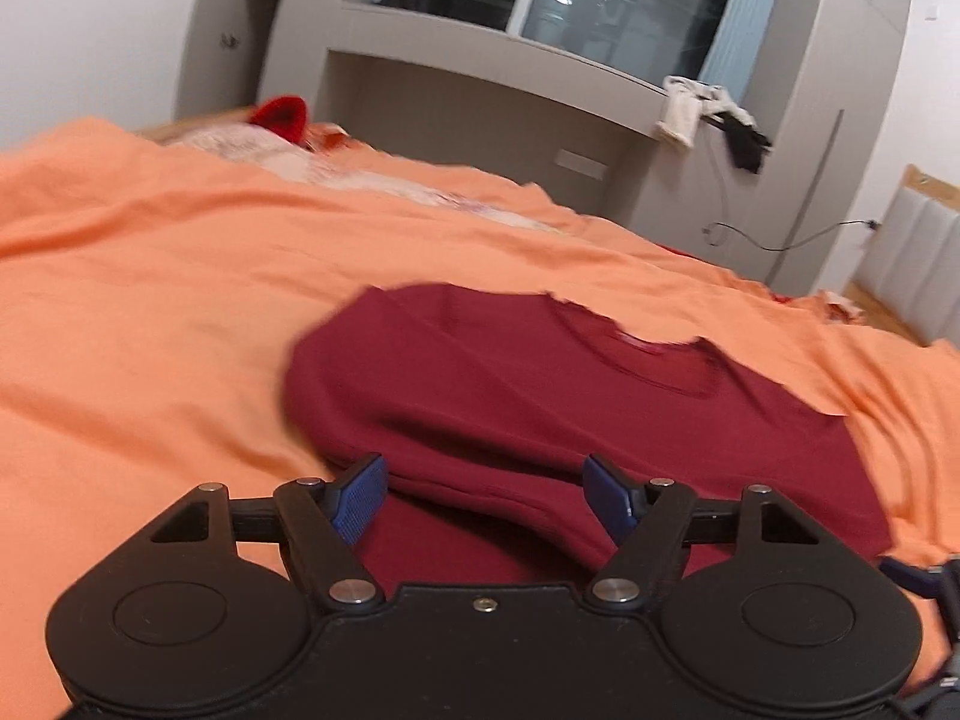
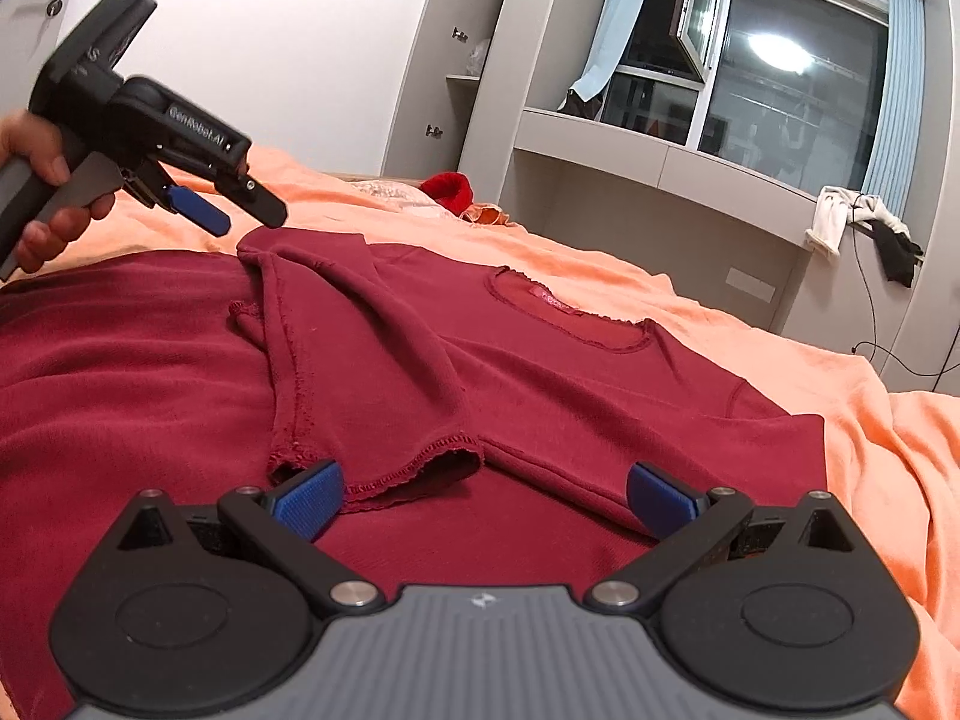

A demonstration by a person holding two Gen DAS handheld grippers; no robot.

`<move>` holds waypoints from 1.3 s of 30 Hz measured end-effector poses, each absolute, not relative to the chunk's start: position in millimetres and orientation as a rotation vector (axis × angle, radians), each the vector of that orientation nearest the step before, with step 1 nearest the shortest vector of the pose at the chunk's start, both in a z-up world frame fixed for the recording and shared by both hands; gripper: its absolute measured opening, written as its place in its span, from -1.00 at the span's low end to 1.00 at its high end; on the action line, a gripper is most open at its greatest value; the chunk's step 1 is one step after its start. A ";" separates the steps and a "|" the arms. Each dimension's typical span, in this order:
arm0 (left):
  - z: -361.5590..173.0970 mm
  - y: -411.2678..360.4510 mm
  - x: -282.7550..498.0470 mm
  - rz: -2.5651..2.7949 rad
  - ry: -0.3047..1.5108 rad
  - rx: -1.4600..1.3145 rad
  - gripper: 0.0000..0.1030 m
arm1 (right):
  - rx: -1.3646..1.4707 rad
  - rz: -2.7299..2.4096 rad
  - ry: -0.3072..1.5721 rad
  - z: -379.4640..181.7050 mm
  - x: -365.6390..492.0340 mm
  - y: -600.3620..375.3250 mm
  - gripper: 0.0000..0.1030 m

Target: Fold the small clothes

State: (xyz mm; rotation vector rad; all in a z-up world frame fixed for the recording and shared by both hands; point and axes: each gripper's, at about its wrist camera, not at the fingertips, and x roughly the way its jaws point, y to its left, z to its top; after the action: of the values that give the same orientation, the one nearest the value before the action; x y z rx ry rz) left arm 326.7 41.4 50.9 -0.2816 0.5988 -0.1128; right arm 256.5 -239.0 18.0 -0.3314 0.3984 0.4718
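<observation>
Left tongs [image 1: 486,498]: my jaws stand wide apart with nothing between the pads, raised clear of the cloth.
Right tongs [image 2: 483,504]: mine too gape wide, empty, low over the near hem.
Dark red shirt [image 2: 540,372]: it lies flat on the orange bedspread [image 2: 870,420], neckline away from me, left sleeve [image 2: 312,330] folded in across the body.
Next fold: I judge the right side wants the same; pinch both layers at the edge.
Care: smooth the ridge beside the sleeve first.
</observation>
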 end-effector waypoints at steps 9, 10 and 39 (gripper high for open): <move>25.1 23.9 348.8 -0.147 0.733 -0.471 -0.42 | 0.005 0.555 0.439 47.8 283.6 -267.7 0.97; 21.1 24.2 351.9 -0.141 0.744 -0.489 -0.55 | 0.058 0.559 0.462 47.8 289.9 -271.8 0.88; 19.9 38.6 310.1 -0.200 0.682 -0.419 0.22 | -0.016 0.535 0.485 35.3 254.4 -280.2 0.89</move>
State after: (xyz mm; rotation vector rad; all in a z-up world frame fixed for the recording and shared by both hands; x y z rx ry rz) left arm 310.1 38.6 19.9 -0.4186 0.6821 -0.1997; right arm 254.4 -280.2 35.3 -0.0160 0.4852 0.5346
